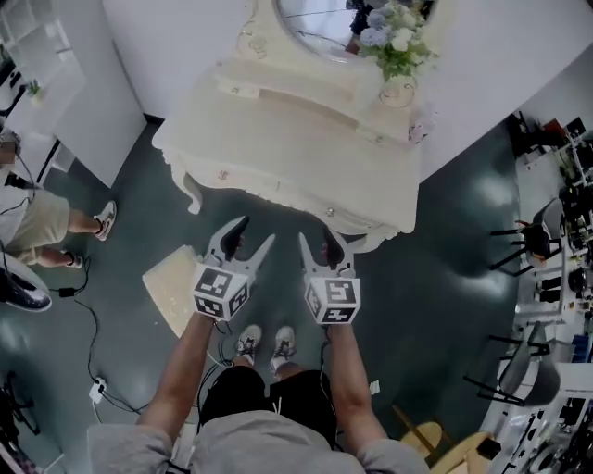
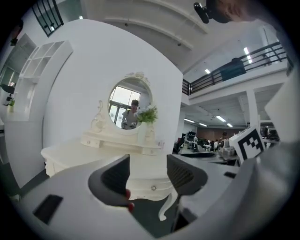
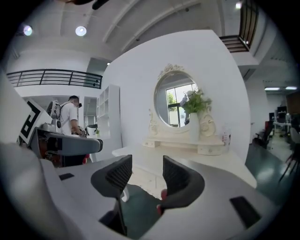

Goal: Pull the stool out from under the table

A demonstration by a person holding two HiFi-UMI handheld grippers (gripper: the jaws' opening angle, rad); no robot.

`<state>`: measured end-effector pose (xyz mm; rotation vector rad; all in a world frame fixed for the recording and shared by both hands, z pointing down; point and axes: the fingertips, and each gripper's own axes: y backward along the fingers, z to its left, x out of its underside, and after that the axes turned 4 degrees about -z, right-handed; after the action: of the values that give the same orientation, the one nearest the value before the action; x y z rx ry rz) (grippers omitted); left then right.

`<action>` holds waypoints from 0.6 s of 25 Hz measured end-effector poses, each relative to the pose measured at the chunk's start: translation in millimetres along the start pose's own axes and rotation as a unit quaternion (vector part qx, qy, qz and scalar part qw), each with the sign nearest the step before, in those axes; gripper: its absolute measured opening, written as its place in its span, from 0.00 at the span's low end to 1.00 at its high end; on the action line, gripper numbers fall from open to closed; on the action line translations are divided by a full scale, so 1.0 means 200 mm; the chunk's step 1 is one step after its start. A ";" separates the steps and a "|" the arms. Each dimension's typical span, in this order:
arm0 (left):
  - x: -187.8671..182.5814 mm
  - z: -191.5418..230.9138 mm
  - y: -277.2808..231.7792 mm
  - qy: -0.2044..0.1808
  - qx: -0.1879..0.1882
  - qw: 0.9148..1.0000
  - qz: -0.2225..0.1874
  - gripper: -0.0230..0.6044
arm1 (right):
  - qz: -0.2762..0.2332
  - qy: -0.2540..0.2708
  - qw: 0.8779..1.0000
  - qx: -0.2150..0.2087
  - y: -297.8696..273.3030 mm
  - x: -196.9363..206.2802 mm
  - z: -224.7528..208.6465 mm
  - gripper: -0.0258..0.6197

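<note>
The cream dressing table (image 1: 278,130) stands straight ahead against the white wall, with an oval mirror (image 1: 315,23) on it. A cream square stool top (image 1: 171,287) shows on the dark floor at the left, outside the table's front edge and partly hidden behind my left gripper (image 1: 255,233). That gripper hangs in the air before the table, open and empty. My right gripper (image 1: 318,243) hangs beside it, near the table's front right leg, also open with nothing between its pads. Both gripper views look at the table (image 2: 70,152) (image 3: 197,157) past open jaws (image 2: 147,176) (image 3: 146,173).
A vase of flowers (image 1: 398,56) stands on the table's right end. A person (image 1: 46,222) stands at the far left by white shelving. Cables (image 1: 93,343) trail over the floor at the left. Dark chairs (image 1: 528,241) and a wooden seat (image 1: 426,435) are at the right.
</note>
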<state>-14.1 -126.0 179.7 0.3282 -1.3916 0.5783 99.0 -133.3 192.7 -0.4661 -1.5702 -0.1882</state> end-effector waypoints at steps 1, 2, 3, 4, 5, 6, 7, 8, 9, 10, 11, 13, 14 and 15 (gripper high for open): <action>-0.03 -0.05 -0.02 -0.005 0.010 1.000 0.002 0.43 | -0.005 0.004 1.000 0.012 0.04 -0.05 -0.05 0.37; -0.06 -0.11 -0.04 -0.009 0.019 1.000 0.004 0.43 | -0.010 0.005 1.000 0.022 0.09 -0.09 -0.09 0.36; -0.08 -0.16 -0.06 -0.013 0.028 0.999 0.006 0.41 | -0.016 0.006 0.999 0.033 0.14 -0.13 -0.12 0.34; -0.11 -0.21 -0.08 -0.017 0.037 0.999 0.006 0.39 | -0.021 0.007 0.999 0.046 0.18 -0.18 -0.16 0.32; -0.14 -0.26 -0.09 -0.020 0.045 0.999 0.006 0.38 | -0.027 0.009 0.998 0.059 0.23 -0.22 -0.20 0.30; -0.17 -0.31 -0.11 -0.024 0.052 0.998 0.006 0.36 | -0.032 0.009 0.997 0.072 0.28 -0.26 -0.24 0.27; -0.19 -0.36 -0.11 -0.027 0.060 0.998 0.007 0.34 | -0.036 0.009 0.996 0.084 0.33 -0.29 -0.27 0.25; -0.22 -0.41 -0.12 -0.032 0.067 0.997 0.007 0.33 | -0.041 0.006 0.995 0.095 0.39 -0.32 -0.30 0.25; -0.24 -0.45 -0.12 -0.038 0.073 0.997 0.007 0.31 | -0.045 0.004 0.993 0.105 0.44 -0.35 -0.32 0.24; -0.26 -0.49 -0.13 -0.044 0.077 0.996 0.007 0.29 | -0.049 0.002 0.992 0.114 0.48 -0.38 -0.35 0.23; -0.28 -0.53 -0.14 -0.049 0.081 0.995 0.006 0.28 | -0.053 0.001 0.991 0.123 0.53 -0.40 -0.37 0.22; -0.31 -0.59 -0.15 -0.054 0.089 0.995 0.004 0.25 | -0.058 0.001 0.988 0.140 0.62 -0.42 -0.42 0.19; -0.33 -0.63 -0.15 -0.056 0.092 0.994 0.003 0.24 | -0.060 0.001 0.987 0.149 0.67 -0.43 -0.44 0.17; -0.34 -0.66 -0.14 -0.059 0.096 0.994 0.004 0.23 | -0.061 0.000 0.986 0.157 0.71 -0.44 -0.46 0.15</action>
<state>105.1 -91.1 95.7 0.5187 -1.4543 0.7109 239.0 -57.4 88.4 -0.1221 -1.5947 -0.0318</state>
